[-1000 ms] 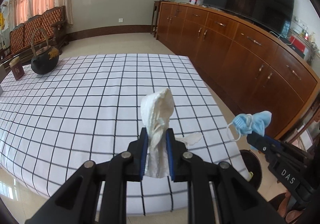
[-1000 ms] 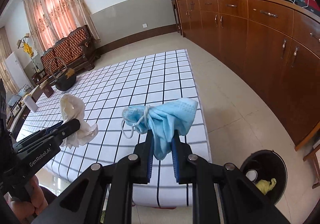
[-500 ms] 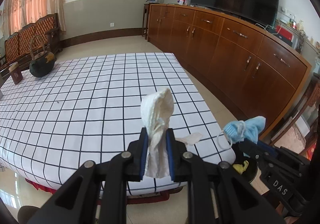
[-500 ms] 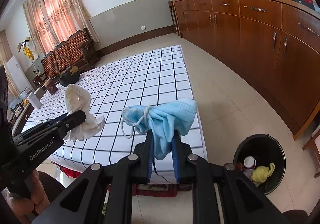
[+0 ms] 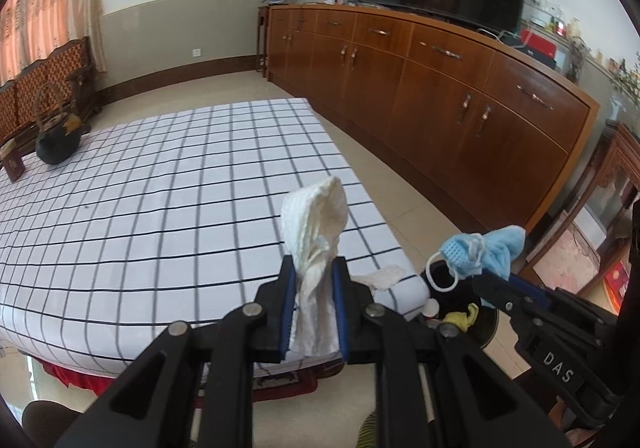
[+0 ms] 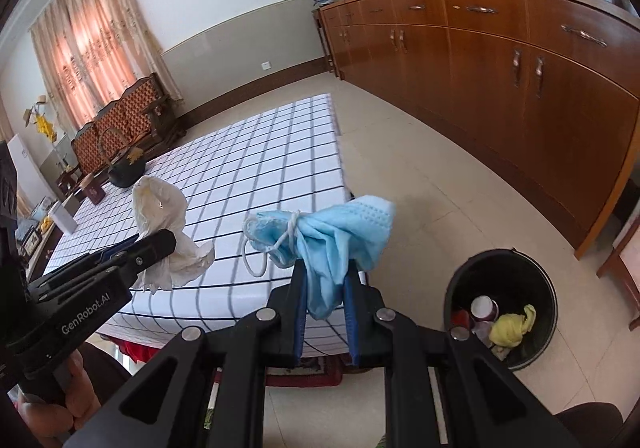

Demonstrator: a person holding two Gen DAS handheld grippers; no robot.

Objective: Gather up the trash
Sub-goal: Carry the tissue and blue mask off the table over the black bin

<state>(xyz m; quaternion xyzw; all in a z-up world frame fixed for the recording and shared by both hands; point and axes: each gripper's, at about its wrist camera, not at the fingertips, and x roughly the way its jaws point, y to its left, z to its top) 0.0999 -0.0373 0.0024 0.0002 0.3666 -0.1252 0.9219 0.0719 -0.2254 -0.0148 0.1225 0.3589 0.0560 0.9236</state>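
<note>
My left gripper (image 5: 313,268) is shut on a crumpled white tissue (image 5: 314,215), held above the near right corner of the checked table (image 5: 160,187). My right gripper (image 6: 325,276) is shut on a bunched blue face mask (image 6: 332,232) with white ear loops. A black trash bin (image 6: 502,276) stands on the floor to the right of the table, holding a cup and yellow waste; the mask hangs up and to its left. The left gripper with the tissue (image 6: 168,232) shows in the right wrist view, the right gripper's mask (image 5: 480,248) in the left wrist view. A small white scrap (image 5: 382,274) lies on the table corner.
A long wooden cabinet (image 5: 440,87) with a TV runs along the right wall. A black teapot (image 5: 54,143) and a small red box (image 5: 12,163) stand at the table's far left. Wooden chairs (image 6: 120,127) stand behind. Tiled floor (image 6: 420,167) lies between table and cabinet.
Both grippers have moved back and to the right, off the table edge toward the bin, still holding the tissue and mask. The bin is now more fully in view.
</note>
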